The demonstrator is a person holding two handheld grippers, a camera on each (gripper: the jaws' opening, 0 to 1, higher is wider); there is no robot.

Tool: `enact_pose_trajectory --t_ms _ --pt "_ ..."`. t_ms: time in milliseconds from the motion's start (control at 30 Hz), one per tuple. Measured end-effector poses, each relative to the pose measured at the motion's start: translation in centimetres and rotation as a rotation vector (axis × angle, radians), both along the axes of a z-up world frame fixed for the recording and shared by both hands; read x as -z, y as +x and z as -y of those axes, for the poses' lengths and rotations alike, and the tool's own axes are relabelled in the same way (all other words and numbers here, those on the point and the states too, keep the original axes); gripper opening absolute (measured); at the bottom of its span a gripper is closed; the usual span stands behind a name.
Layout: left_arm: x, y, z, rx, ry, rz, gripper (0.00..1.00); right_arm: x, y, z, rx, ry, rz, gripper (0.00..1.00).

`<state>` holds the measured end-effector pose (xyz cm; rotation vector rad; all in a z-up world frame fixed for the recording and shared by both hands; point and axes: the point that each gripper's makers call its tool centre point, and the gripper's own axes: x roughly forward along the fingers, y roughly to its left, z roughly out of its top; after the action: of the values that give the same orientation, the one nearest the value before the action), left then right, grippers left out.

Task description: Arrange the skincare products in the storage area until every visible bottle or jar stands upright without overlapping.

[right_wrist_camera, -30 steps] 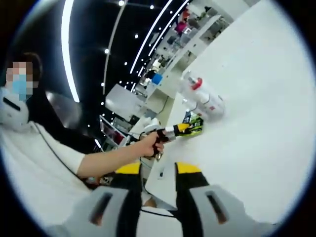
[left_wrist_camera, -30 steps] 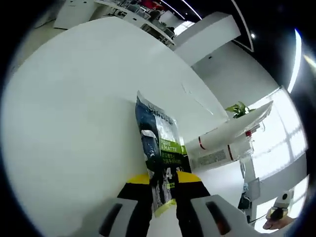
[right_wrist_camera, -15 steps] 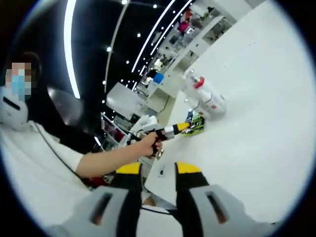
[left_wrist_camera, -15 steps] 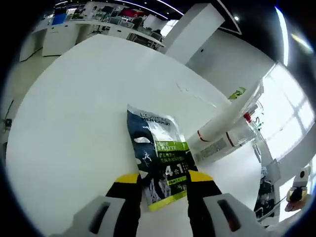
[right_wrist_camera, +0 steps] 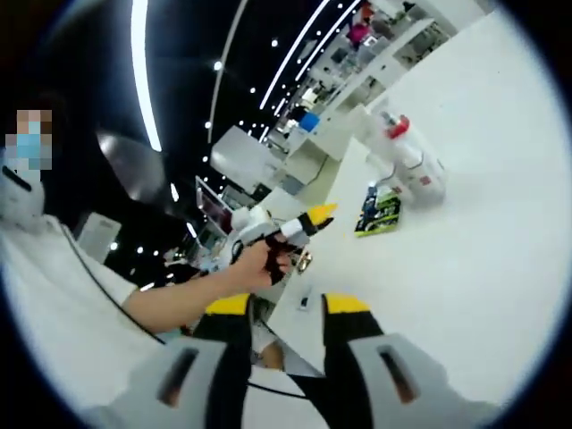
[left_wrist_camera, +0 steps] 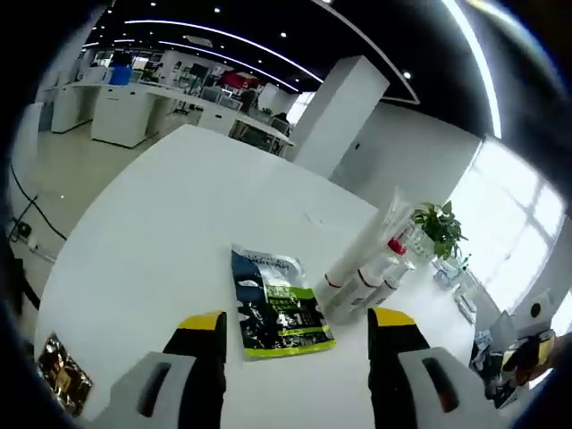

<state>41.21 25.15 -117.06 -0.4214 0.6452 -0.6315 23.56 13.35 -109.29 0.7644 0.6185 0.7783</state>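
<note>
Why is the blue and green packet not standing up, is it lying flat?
Lying flat. In the left gripper view the packet rests face up on the white table, its whole printed front showing, beside the white tubes.

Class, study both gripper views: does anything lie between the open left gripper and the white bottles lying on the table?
Yes. In the left gripper view, the flat dark sachet lies on the white table directly ahead of the left gripper, with the white bottles lying on their sides just beyond its far edge.
</note>
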Motion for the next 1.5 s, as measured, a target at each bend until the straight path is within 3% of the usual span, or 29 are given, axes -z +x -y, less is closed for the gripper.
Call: enact_pose_trajectory --t_ms 33,133,267,433,567,867,900,1033,1067,1100,1167,1267,1500 --pt "0.0 -1.9 -1.2 -0.003 0.029 0.007 0.67 0.1 0.5 -1.0 -0.028 -0.012 0.011 0.3" --pt "0.8 -5.0 -5.1 -0.043 0.116 -0.004 0.67 -0.1 1.1 -3.2 -0.104 0.008 0.024 0.3" --pt "2.2 -8.5 -10.1 -0.199 0.159 -0.048 0.68 0.1 1.6 -5.1 -0.155 0.018 0.029 0.3" --pt "6.1 -12.1 -13.3 -0.219 0.321 -0.127 0.67 0.5 1.4 -6.6 -0.204 0.024 0.029 0.3" --pt "7.1 -12.9 -13.2 -0.177 0.395 -0.14 0.66 0.6 1.2 -6.7 -0.218 0.019 0.033 0.3" --pt "9.2 -12.6 -11.8 -0.128 0.445 -0.182 0.66 0.3 1.9 -6.3 -0.196 0.023 0.044 0.3" --pt "9.3 -12.4 -12.2 -0.126 0.488 -0.158 0.65 0.3 1.9 -6.4 -0.196 0.023 0.044 0.3" --pt "9.2 -12.3 -11.5 -0.102 0.491 -0.149 0.62 0.3 1.8 -6.3 -0.204 0.015 0.047 0.3" --pt "9.3 -12.5 -11.6 -0.094 0.517 -0.149 0.6 0.3 1.8 -6.2 -0.204 0.012 0.047 0.3" --pt "9.6 -12.9 -12.1 -0.057 0.602 -0.137 0.58 0.3 1.8 -6.0 -0.202 0.012 0.047 0.3" --pt "9.8 -12.9 -12.3 -0.023 0.652 -0.126 0.54 0.2 1.8 -5.9 -0.199 0.013 0.049 0.3" --pt "9.7 -13.8 -11.8 -0.036 0.623 -0.124 0.55 0.4 1.7 -5.5 -0.197 0.008 0.05 0.3" --pt "9.9 -13.3 -11.7 -0.038 0.619 -0.111 0.48 0.9 0.8 -5.6 -0.231 -0.007 0.032 0.3"
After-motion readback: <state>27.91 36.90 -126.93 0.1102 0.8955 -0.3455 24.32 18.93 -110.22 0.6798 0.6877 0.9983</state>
